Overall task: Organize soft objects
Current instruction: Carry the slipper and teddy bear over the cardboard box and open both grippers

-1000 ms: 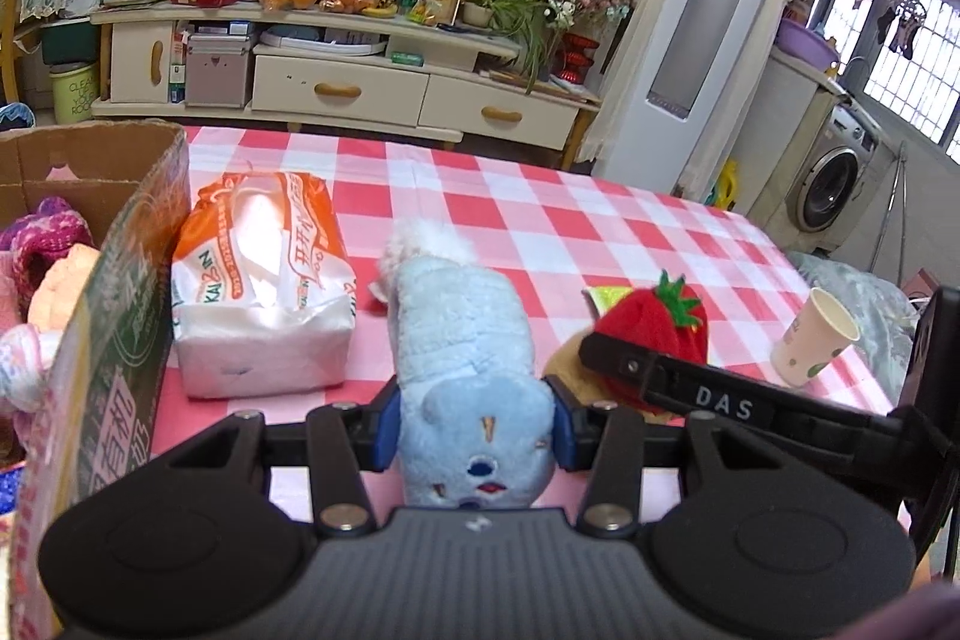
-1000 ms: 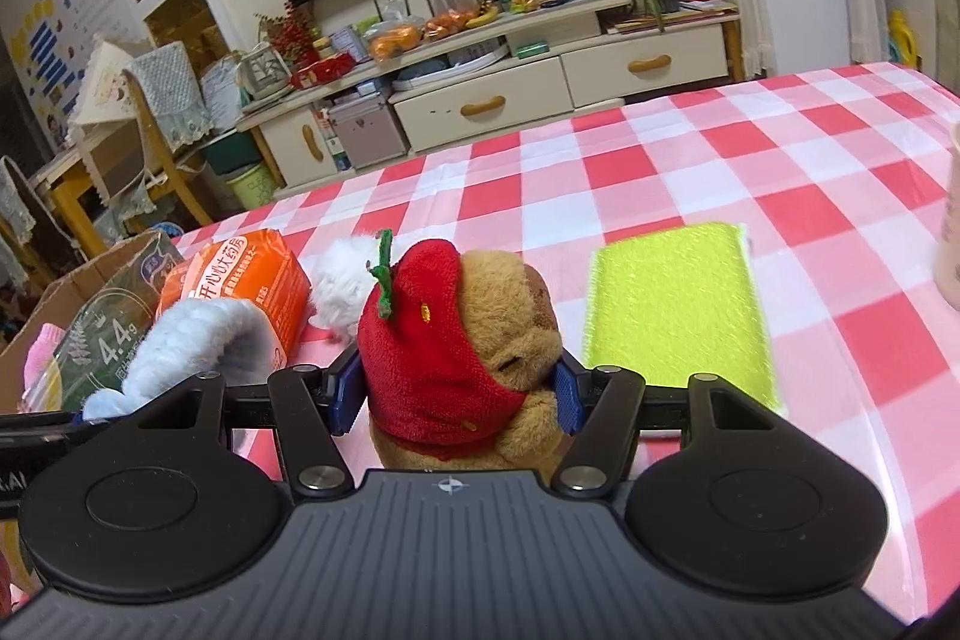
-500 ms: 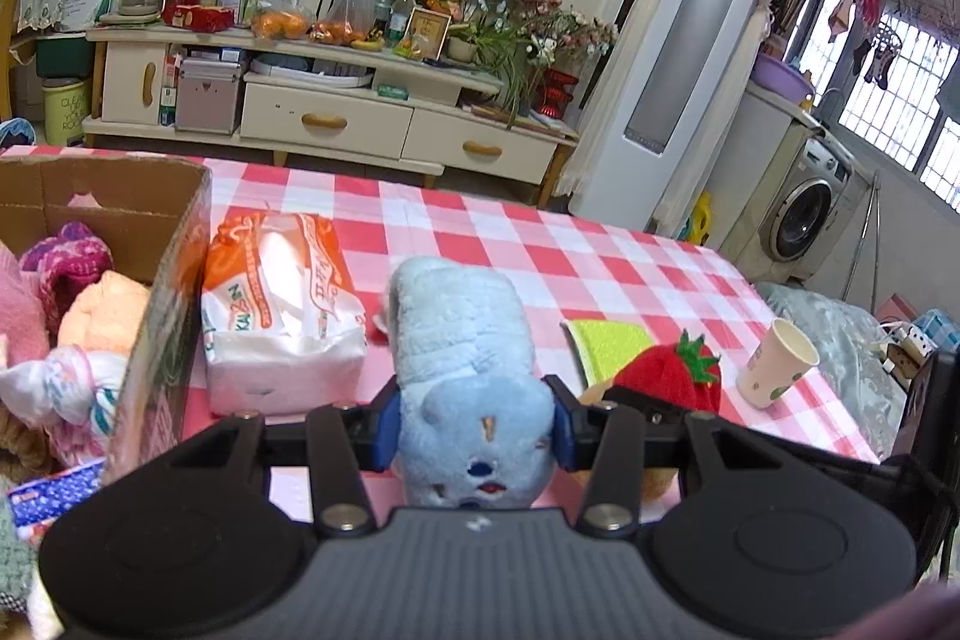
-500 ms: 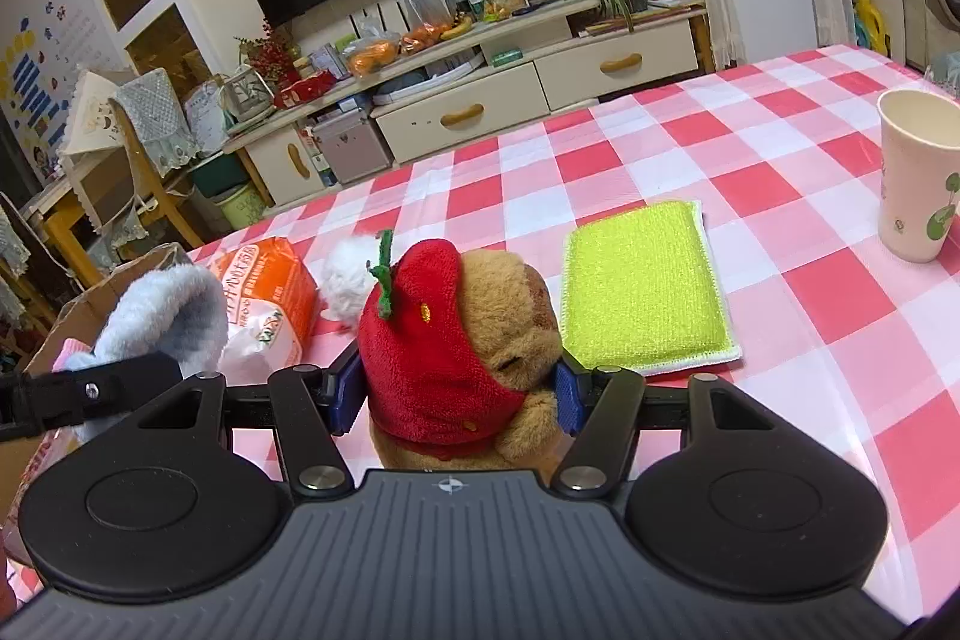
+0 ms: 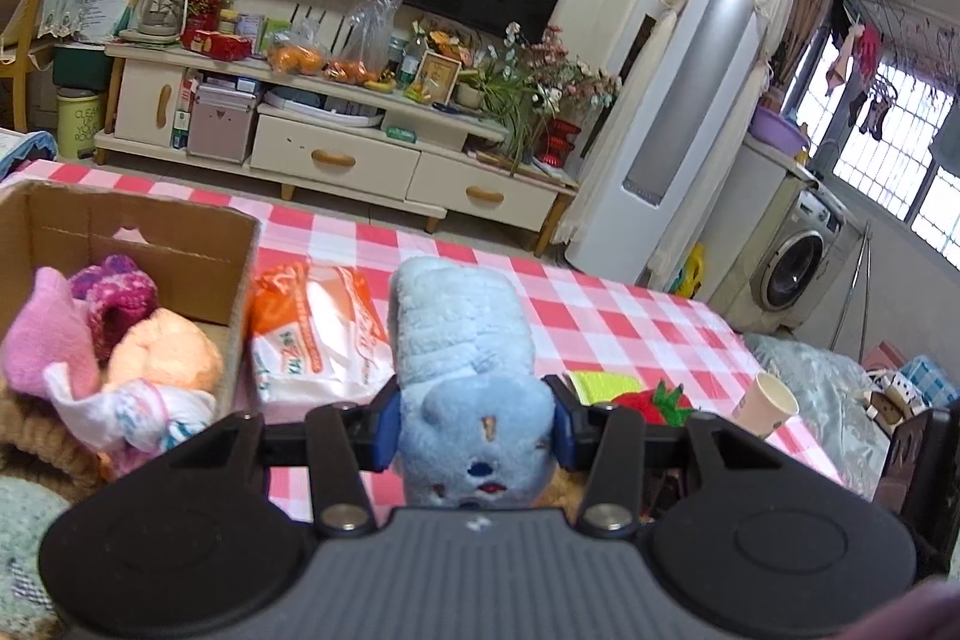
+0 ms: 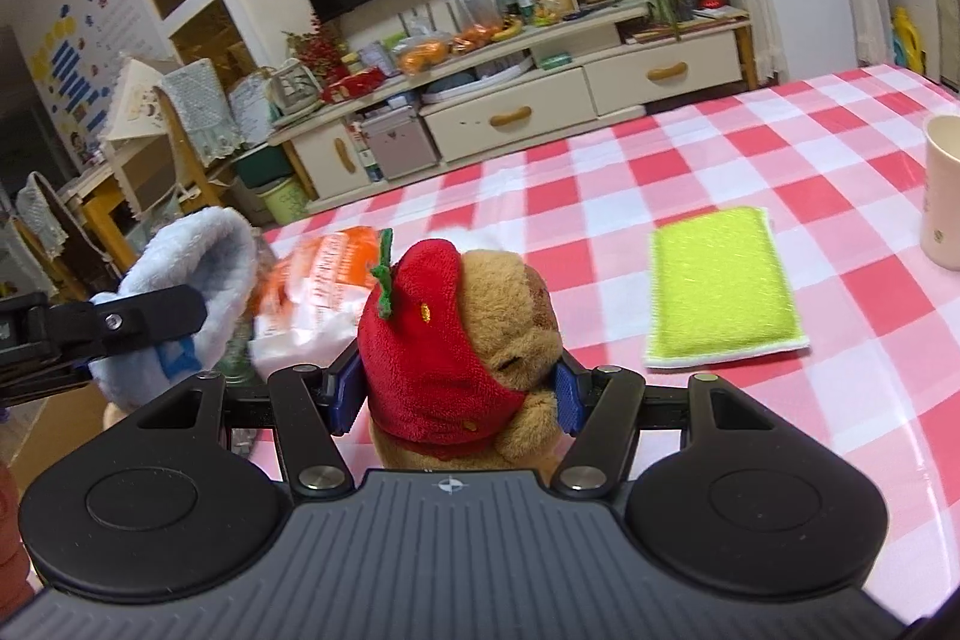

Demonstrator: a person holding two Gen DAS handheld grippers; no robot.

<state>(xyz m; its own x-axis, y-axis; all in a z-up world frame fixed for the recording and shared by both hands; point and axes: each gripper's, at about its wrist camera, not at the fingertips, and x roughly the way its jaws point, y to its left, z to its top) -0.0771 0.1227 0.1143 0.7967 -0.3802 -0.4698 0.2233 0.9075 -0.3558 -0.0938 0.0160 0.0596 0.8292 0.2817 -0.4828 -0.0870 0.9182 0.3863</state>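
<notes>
My left gripper (image 5: 474,430) is shut on a light blue plush toy (image 5: 462,352), lifted above the red-checked table (image 5: 606,322). To its left stands an open cardboard box (image 5: 138,232) holding pink, purple and orange soft items (image 5: 102,334). My right gripper (image 6: 459,388) is shut on a brown plush bear in a red strawberry hood (image 6: 462,340). In the right wrist view the blue plush toy (image 6: 192,268) and the left gripper's finger (image 6: 138,319) appear at the left. The strawberry hood (image 5: 654,397) peeks out at the right of the left wrist view.
An orange and white tissue pack (image 5: 318,334) lies beside the box. A yellow-green sponge pad (image 6: 720,286) lies flat on the table, with a paper cup (image 6: 945,190) at the right edge. A TV cabinet (image 5: 360,142) and a washing machine (image 5: 792,262) stand beyond the table.
The left gripper has risen and shifted left with the blue plush, so the box's inside now shows. The right gripper has lifted slightly with the bear.
</notes>
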